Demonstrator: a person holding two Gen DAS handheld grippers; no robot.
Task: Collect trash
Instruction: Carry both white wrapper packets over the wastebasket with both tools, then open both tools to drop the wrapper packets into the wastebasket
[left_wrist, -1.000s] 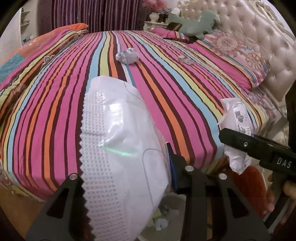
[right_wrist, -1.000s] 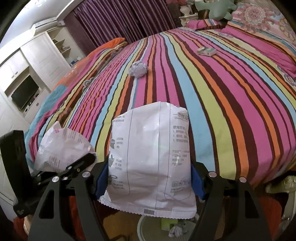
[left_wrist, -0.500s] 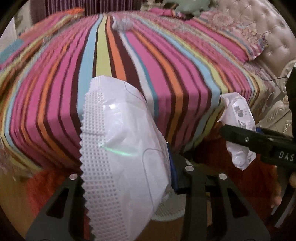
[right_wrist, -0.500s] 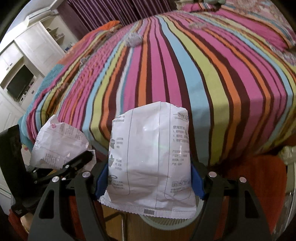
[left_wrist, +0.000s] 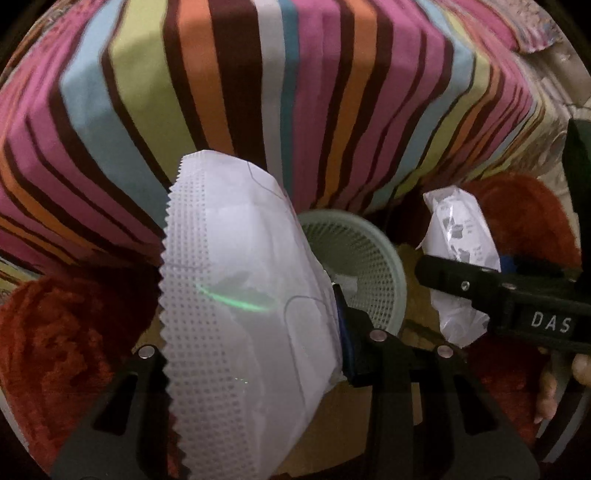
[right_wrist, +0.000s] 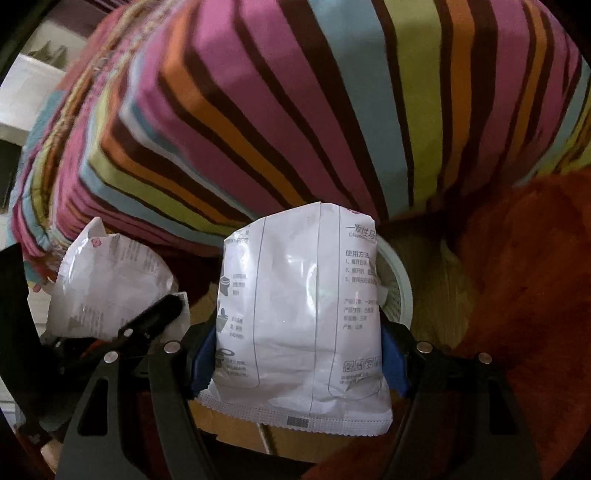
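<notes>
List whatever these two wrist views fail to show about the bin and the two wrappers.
- Left wrist view: much of the mesh bin is hidden behind the left gripper's wrapper, so its contents are unclear.
- Right wrist view: only a sliver of the bin's rim shows past the printed wrapper.
- Right wrist view: the wrapper's small print is too fine to read.
- Both views: the striped bedspread is motion-blurred.

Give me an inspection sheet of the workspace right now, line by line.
Surface: wooden floor beside striped bedspread.
Job's things: pale green mesh bin on floor; white wrapper; printed white packet.
Clutter: paper scraps inside bin.
Grippers: left gripper shut on white wrapper; right gripper shut on printed white packet.
Cables: nothing seen.
Surroundings: red fuzzy rug.
</notes>
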